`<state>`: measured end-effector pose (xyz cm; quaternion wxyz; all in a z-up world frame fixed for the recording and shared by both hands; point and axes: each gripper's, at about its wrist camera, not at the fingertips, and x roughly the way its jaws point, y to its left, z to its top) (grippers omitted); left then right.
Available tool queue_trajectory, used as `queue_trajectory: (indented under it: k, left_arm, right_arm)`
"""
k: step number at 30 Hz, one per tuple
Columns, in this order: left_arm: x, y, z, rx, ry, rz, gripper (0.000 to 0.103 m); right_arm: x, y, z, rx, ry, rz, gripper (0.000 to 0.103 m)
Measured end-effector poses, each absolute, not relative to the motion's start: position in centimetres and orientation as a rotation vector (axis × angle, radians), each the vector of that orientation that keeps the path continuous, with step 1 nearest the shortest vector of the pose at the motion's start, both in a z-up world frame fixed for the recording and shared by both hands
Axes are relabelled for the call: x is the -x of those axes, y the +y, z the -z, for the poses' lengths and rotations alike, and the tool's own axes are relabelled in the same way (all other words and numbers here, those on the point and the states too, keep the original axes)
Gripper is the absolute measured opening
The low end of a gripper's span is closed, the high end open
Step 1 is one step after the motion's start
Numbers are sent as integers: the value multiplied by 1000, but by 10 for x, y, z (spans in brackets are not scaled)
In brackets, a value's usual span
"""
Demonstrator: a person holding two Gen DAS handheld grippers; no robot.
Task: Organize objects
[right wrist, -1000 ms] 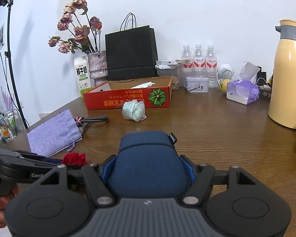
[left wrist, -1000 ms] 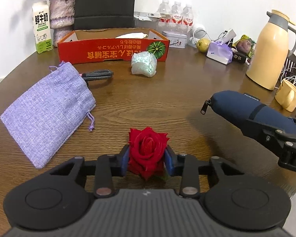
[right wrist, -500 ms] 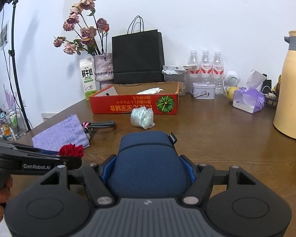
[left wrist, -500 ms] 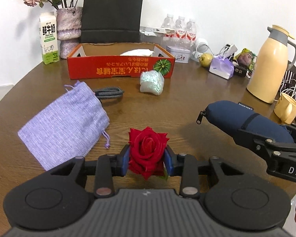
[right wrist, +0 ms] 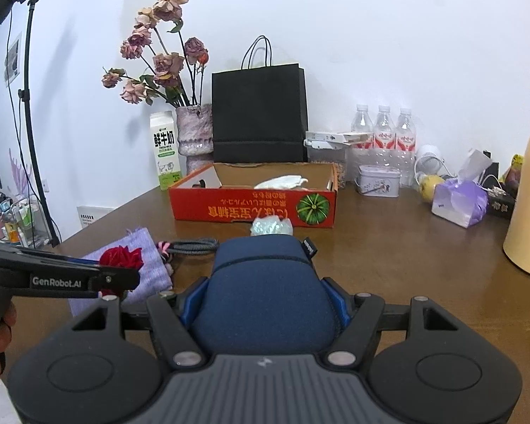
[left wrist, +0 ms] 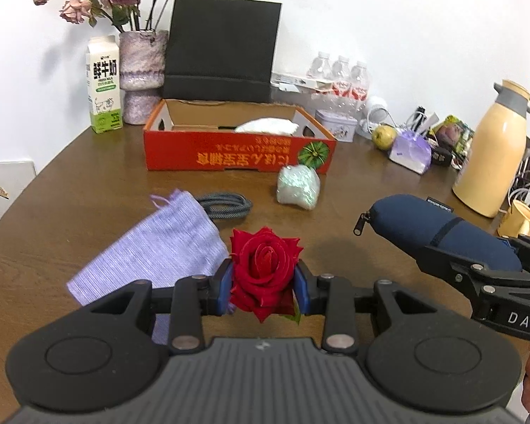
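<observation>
My left gripper (left wrist: 263, 288) is shut on a red rose (left wrist: 263, 268) and holds it above the brown table; the rose also shows in the right wrist view (right wrist: 121, 258). My right gripper (right wrist: 265, 304) is shut on a navy blue zip pouch (right wrist: 263, 293), also seen from the side in the left wrist view (left wrist: 438, 229), held above the table to the right of the rose. An open red cardboard box (left wrist: 236, 155) with a white cloth inside stands further back. A lilac fabric bag (left wrist: 159, 247) lies below and left of the rose.
A coiled grey cable (left wrist: 224, 206) and an iridescent wrapped lump (left wrist: 296, 189) lie in front of the box. Behind stand a milk carton (left wrist: 102, 83), a vase of dried roses (left wrist: 141, 74), a black paper bag (left wrist: 222, 42), water bottles (left wrist: 339, 77). A yellow thermos (left wrist: 494, 148) and cup (left wrist: 519, 217) stand at right.
Both grippers have risen and drawn back from the table with the rose and the pouch still held. The box and back wall sit lower in view.
</observation>
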<state>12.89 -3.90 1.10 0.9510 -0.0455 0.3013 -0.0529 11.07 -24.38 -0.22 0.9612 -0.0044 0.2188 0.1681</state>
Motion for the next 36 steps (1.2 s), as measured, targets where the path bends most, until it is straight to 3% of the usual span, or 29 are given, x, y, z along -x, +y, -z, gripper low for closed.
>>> queue_trajectory:
  k: [36]
  left_arm:
    - [-208, 27, -49, 147, 604, 14, 35]
  right_arm:
    - [-206, -198, -23, 7, 451, -394, 67]
